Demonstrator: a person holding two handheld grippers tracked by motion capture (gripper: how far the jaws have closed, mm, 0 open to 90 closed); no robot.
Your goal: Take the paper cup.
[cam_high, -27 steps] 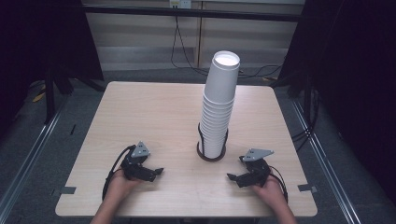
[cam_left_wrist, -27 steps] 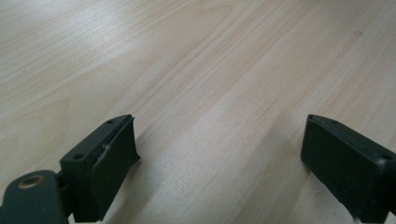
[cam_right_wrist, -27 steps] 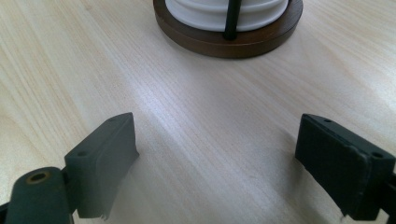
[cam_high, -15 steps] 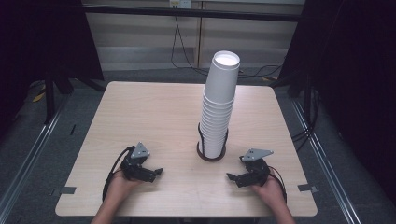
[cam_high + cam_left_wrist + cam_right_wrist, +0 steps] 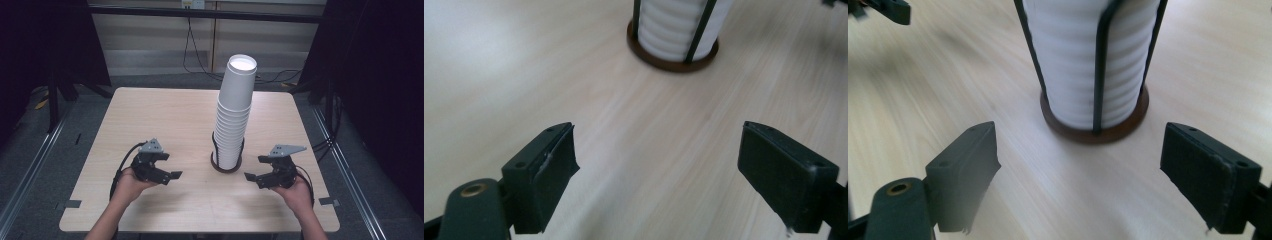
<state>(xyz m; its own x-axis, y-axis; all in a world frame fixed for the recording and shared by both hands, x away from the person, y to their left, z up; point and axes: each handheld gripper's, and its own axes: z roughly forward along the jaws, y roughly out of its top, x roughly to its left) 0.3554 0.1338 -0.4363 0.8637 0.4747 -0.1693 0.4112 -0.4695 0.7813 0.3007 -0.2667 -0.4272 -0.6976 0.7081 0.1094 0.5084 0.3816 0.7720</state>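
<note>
A tall stack of white paper cups [image 5: 235, 110] stands upside down in a dark wire holder with a round brown base [image 5: 226, 166] at the table's middle. My left gripper [image 5: 169, 166] rests low at the front left, pointing toward the holder, jaws open with nothing between them. To the holder's right my right gripper [image 5: 255, 168] mirrors it, also open and empty. In the left gripper view the jaws [image 5: 656, 165] stand wide over bare wood, the cups [image 5: 674, 25] farther off. The right gripper view has its jaws [image 5: 1080, 165] wide apart just short of the holder base [image 5: 1098, 132] and the cups [image 5: 1088, 60].
The light wooden table [image 5: 165, 115] is bare to the left of and behind the stack. Dark floor and metal rails [image 5: 30, 165] flank it on both sides. A tip of the left gripper [image 5: 888, 10] shows at the top left of the right gripper view.
</note>
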